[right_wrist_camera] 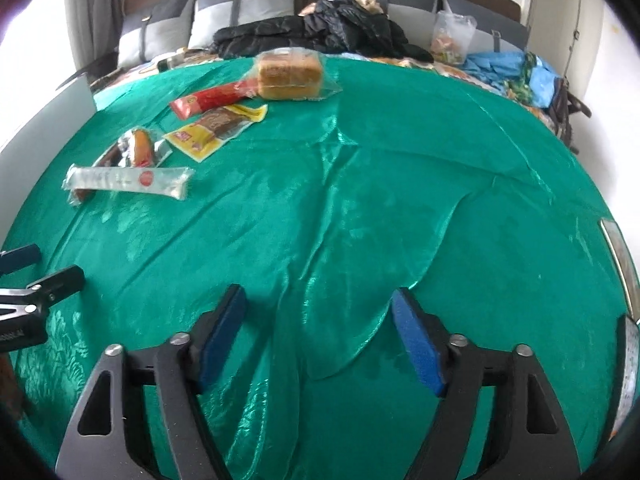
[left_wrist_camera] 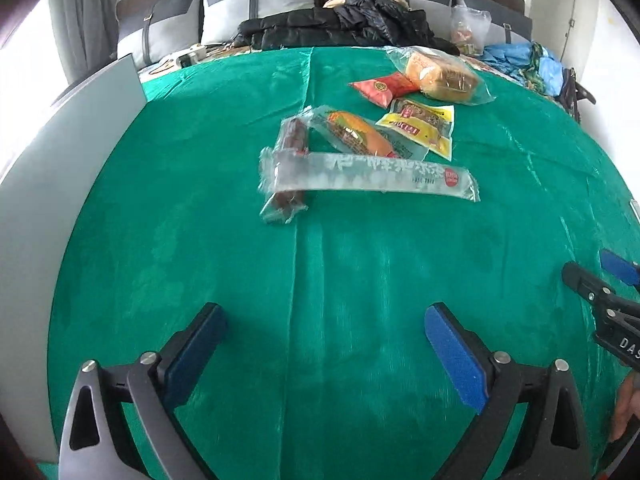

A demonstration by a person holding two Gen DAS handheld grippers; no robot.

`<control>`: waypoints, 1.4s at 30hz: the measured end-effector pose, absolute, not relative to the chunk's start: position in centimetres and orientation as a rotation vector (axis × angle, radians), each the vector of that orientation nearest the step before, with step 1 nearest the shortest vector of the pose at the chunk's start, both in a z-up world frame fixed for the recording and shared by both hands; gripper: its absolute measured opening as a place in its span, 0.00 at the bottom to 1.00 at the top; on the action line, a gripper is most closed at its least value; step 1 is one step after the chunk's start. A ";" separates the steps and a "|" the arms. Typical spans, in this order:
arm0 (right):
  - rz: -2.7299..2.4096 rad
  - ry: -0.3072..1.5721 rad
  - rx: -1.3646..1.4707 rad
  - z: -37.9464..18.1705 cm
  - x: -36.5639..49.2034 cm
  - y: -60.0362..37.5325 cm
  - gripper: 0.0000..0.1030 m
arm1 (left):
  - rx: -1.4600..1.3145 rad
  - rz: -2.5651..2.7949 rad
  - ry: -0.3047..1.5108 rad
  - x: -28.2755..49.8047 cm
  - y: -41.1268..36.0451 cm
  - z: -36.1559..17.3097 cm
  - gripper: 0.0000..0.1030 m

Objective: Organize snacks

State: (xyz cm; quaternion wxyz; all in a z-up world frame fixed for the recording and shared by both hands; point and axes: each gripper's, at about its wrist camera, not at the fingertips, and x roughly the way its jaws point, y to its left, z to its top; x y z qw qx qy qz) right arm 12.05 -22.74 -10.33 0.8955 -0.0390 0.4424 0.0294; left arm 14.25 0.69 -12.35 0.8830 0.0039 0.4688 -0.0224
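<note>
Several wrapped snacks lie on a green cloth (left_wrist_camera: 320, 280). A long clear pack (left_wrist_camera: 368, 178) lies across a dark sausage pack (left_wrist_camera: 286, 168). Behind them are a burger-print pack (left_wrist_camera: 360, 134), a yellow pack (left_wrist_camera: 420, 124), a red pack (left_wrist_camera: 386, 88) and bagged bread (left_wrist_camera: 440, 76). In the right wrist view they sit far left: the clear pack (right_wrist_camera: 128, 180), yellow pack (right_wrist_camera: 212, 130), red pack (right_wrist_camera: 208, 100), bread (right_wrist_camera: 290, 74). My left gripper (left_wrist_camera: 324, 344) is open and empty, well short of the snacks. My right gripper (right_wrist_camera: 320, 336) is open and empty over bare cloth.
A grey board (left_wrist_camera: 60, 168) stands along the left edge. Black jackets (left_wrist_camera: 344, 24), a clear bag (left_wrist_camera: 468, 28) and blue cloth (left_wrist_camera: 520, 60) lie behind the green cloth by the pillows. A plate rim (right_wrist_camera: 624, 264) shows at the right edge. The cloth is wrinkled mid-right.
</note>
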 end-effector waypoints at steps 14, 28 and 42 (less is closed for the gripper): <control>0.045 0.932 -0.051 -10.4 12.2 -23.2 0.88 | -0.002 -0.032 0.945 14.7 0.8 -12.6 1.00; 0.042 0.934 -0.048 -10.4 12.3 -23.3 0.89 | -0.002 -0.032 0.945 14.8 0.7 -12.6 1.00; 0.042 0.934 -0.048 -10.4 12.3 -23.3 0.89 | -0.002 -0.031 0.944 14.7 0.7 -12.7 1.00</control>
